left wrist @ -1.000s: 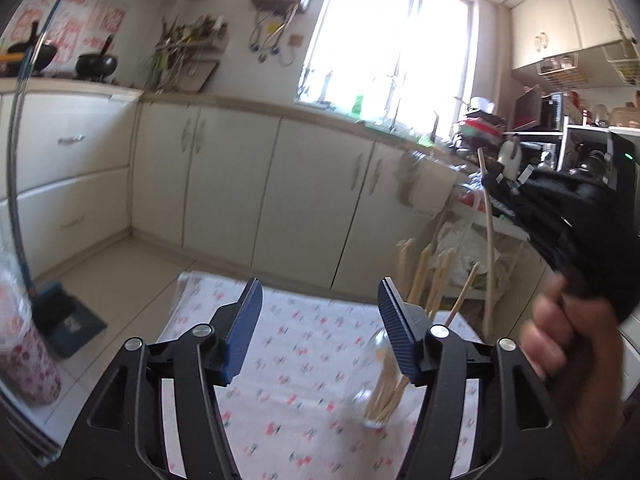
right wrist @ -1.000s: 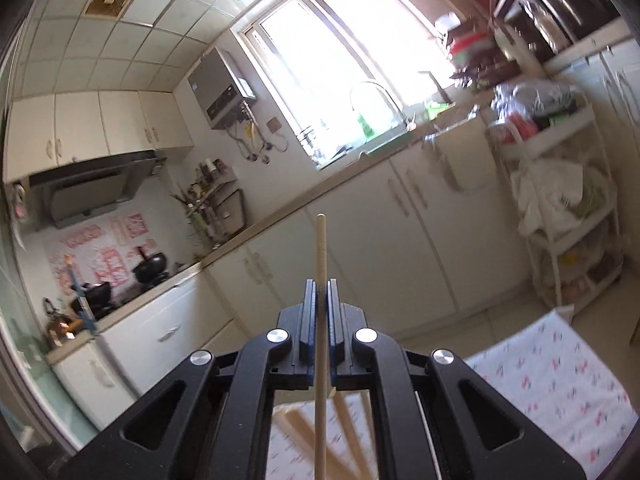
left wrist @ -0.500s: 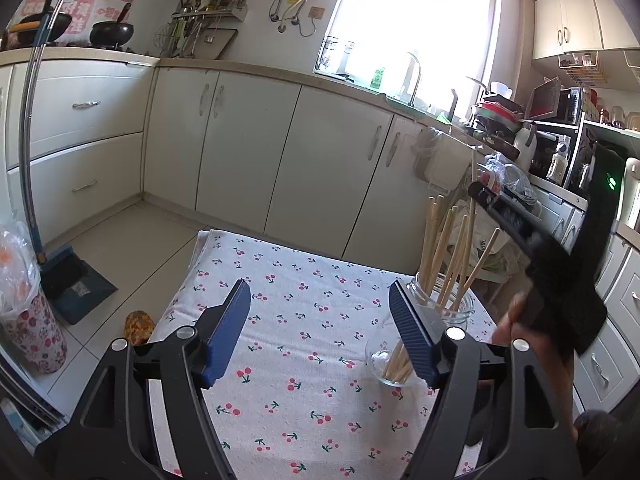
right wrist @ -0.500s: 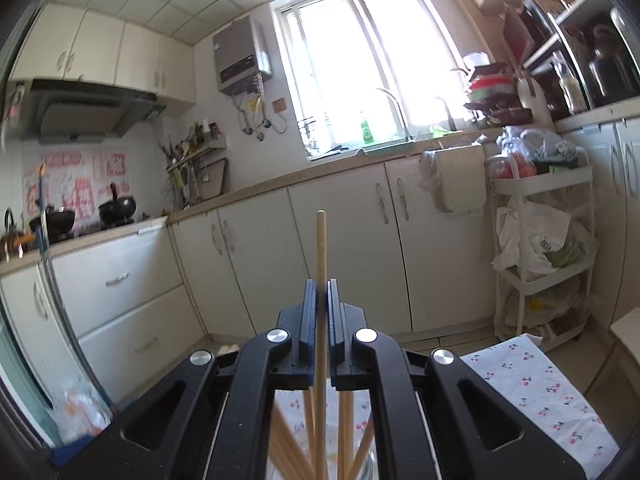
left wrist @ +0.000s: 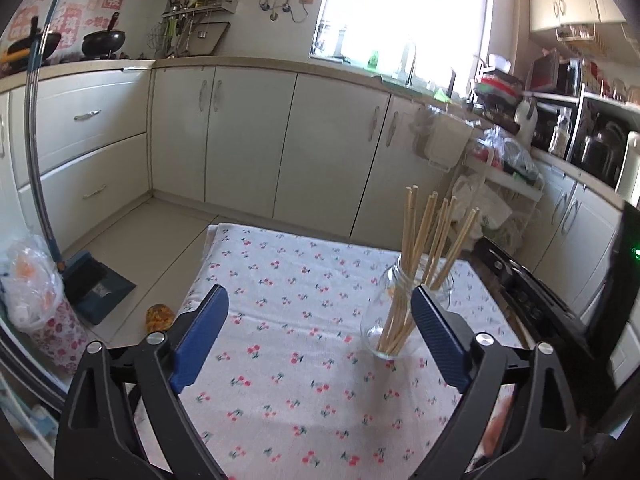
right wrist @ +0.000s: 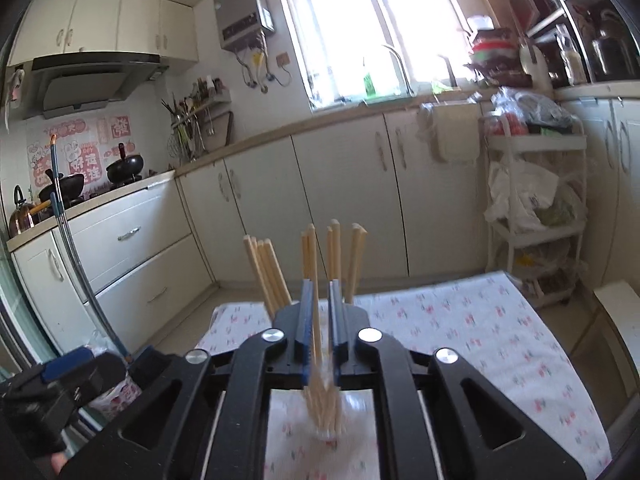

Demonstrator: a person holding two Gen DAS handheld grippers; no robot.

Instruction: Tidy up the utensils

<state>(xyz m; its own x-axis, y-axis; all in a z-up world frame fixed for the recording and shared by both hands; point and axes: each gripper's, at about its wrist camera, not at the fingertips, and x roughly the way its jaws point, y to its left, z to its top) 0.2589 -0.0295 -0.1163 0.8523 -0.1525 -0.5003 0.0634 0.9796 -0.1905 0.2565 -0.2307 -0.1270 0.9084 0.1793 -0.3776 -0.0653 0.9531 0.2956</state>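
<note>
Blue ribbed pads are lining the black plastic fingers of the right gripper, whose jaws are parting by a narrow slit at this moment; one pale wooden chopstick is standing in that slit, its square top poking up above the pads, and whether the pads are still pressing on it cannot be told through the blur. Just below, more chopsticks are fanning out of a clear glass jar, smeared by motion in the right wrist view. Over on the other side, the left gripper is spreading its jaws wide, with only tablecloth between the blue pads. Its right pad is sitting just in front of the jar, which is round, transparent and upright, near the right edge of the table. The bundle of chopsticks is leaning in it at mixed angles, thin and straight. A soft white tablecloth printed with small red cherries is covering the table. Beyond it, cream cabinet doors with metal handles are running along the wall under a bright window.
</note>
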